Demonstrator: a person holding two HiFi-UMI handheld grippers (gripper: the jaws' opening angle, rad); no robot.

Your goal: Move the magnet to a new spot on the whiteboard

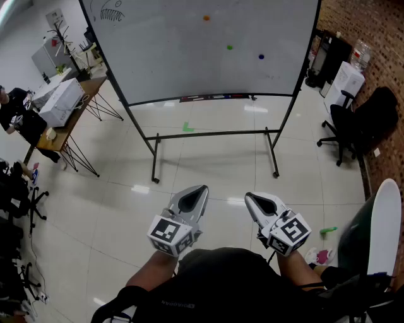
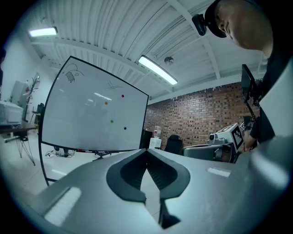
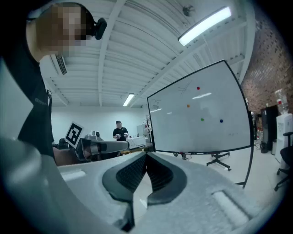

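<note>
The whiteboard (image 1: 189,50) stands on a wheeled frame across the floor from me. It carries several small round magnets: orange (image 1: 206,17), green (image 1: 229,46) and blue (image 1: 261,57). The left gripper view also shows a red magnet (image 2: 122,96) above the orange one (image 2: 106,103). In the right gripper view the red magnet (image 3: 198,88), green magnet (image 3: 202,119) and blue magnet (image 3: 221,121) are seen. My left gripper (image 1: 202,188) and right gripper (image 1: 247,196) are held level side by side, well short of the board. Both are shut with nothing between the jaws.
The whiteboard's black frame legs (image 1: 214,135) stand on the tiled floor. A desk (image 1: 63,120) with a white box is at the left, with a person (image 1: 9,110) beyond it. Office chairs (image 1: 356,123) stand by the brick wall at right. Green tape (image 1: 187,128) marks the floor.
</note>
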